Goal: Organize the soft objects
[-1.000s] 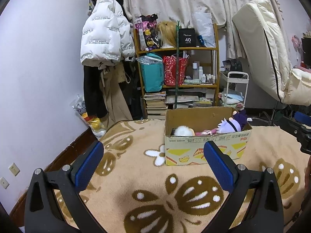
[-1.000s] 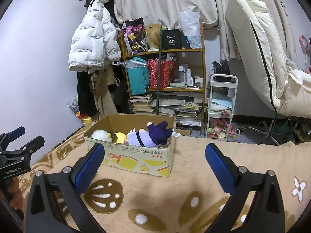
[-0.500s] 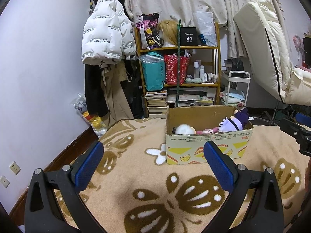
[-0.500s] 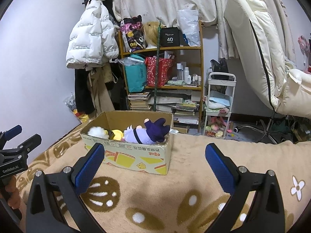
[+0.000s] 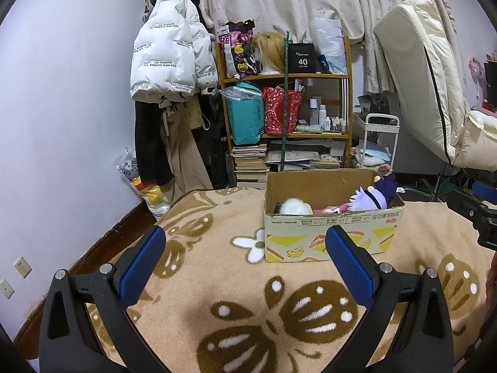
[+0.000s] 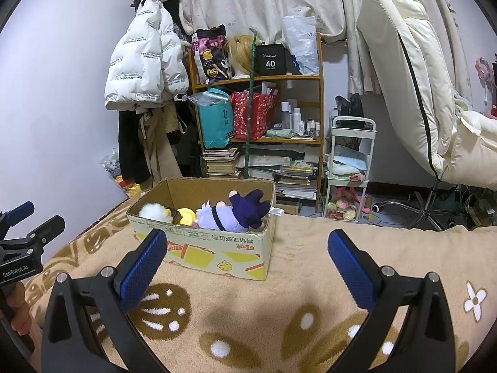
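A beige blanket (image 5: 217, 279) with brown flower shapes is covering the bed, and a cardboard box (image 5: 332, 236) is sitting right on it, just ahead of the left gripper (image 5: 245, 264) and ahead-left of the right gripper (image 6: 248, 267).

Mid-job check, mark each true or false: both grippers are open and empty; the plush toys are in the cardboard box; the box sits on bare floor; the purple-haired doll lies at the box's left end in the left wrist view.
1. Left gripper and right gripper are open and empty. True.
2. The plush toys are inside the cardboard box. True.
3. The box sits on bare floor. False: it rests on the beige patterned blanket.
4. The purple-haired doll lies at the box's left end. False: it is at the right end; the white fluffy plush is on the left.
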